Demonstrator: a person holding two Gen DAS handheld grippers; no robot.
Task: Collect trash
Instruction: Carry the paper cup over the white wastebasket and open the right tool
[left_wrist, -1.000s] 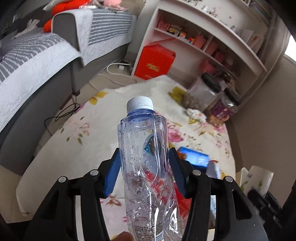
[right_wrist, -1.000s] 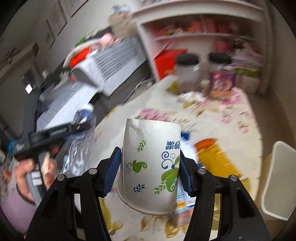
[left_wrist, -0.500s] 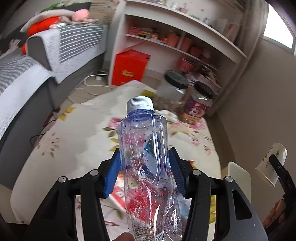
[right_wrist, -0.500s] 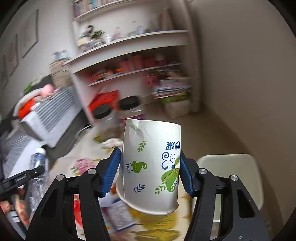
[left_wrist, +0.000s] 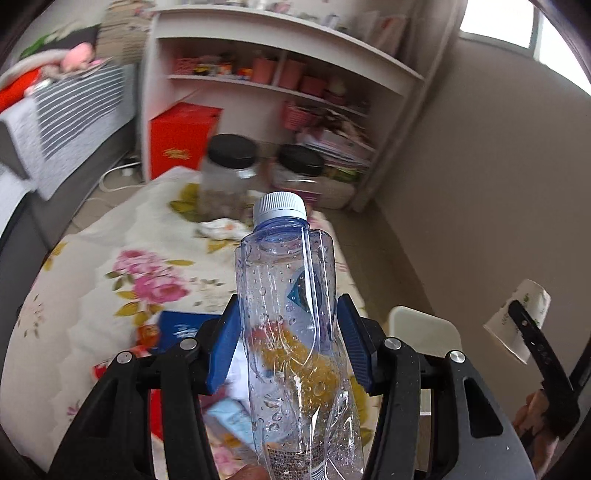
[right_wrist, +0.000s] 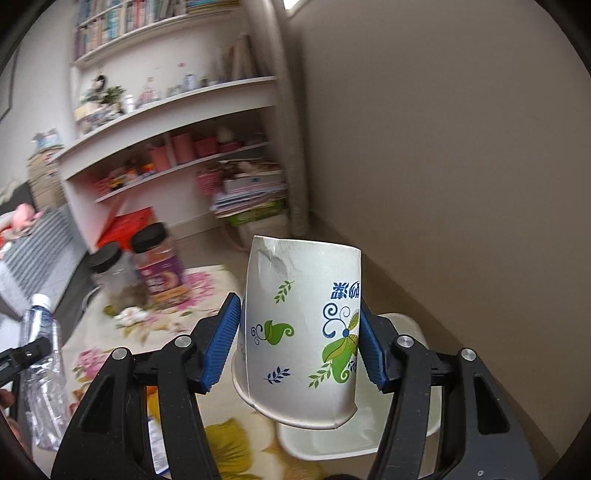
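A: What's the left gripper (left_wrist: 286, 345) got?

B: A clear plastic bottle (left_wrist: 291, 332), crumpled, wet inside, white cap (left_wrist: 281, 209) pointing to twelve o'clock. The blue pads (left_wrist: 225, 345) press on both its sides.

A: And under it?

B: A floral cloth (left_wrist: 122, 280) with a blue packet (left_wrist: 181, 328) at about nine o'clock from the bottle. Two black-lidded jars (left_wrist: 231, 173) stand at the far end near twelve, a crumpled wrapper (left_wrist: 221, 229) just in front of them.

A: Over at three o'clock?

B: The right gripper (left_wrist: 526, 328) gripping a white paper cup (left_wrist: 517, 319) with green leaf prints, mouth tilted down. A white bin (left_wrist: 424, 328) sits between it and the bottle.

A: Behind?

B: White shelves (left_wrist: 280, 77), a red box (left_wrist: 181, 140) at eleven.
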